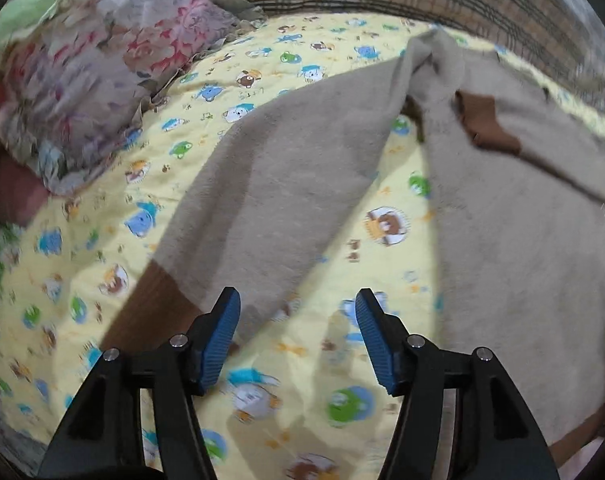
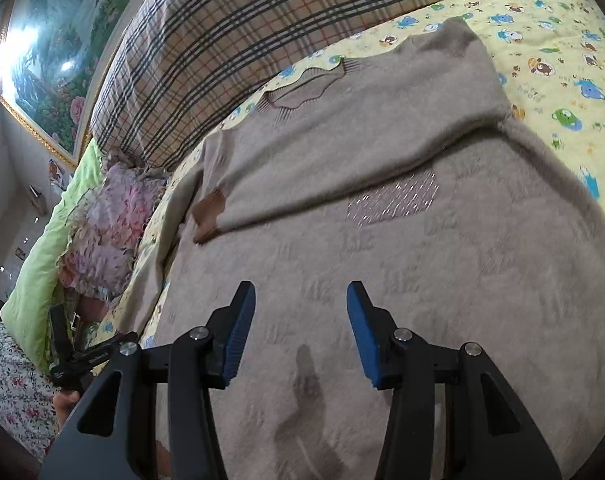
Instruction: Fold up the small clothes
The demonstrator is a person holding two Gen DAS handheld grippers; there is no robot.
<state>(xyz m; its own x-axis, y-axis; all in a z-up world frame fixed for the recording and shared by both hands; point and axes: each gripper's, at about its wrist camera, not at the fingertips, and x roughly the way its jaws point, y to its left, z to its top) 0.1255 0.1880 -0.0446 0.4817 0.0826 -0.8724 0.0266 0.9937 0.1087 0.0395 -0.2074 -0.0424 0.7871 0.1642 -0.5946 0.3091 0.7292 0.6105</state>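
Yellow cartoon-print bed sheet (image 1: 102, 240) is carrying the fuzzy beige knit sweater (image 2: 382, 240) w/ brown cuffs, lying spread flat. You're holding both claws, left claw (image 1: 298, 300) & right claw (image 2: 301, 294), released, nothing btwn pads.

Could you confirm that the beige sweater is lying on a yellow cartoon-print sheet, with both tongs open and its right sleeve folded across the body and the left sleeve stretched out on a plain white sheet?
Not quite: no plain white sheet is visible. The left wrist view shows the sleeve stretched out on the same yellow cartoon-print sheet. The rest holds: the beige sweater lies there, the other sleeve is folded across the body, and the left tongs and right tongs are open.
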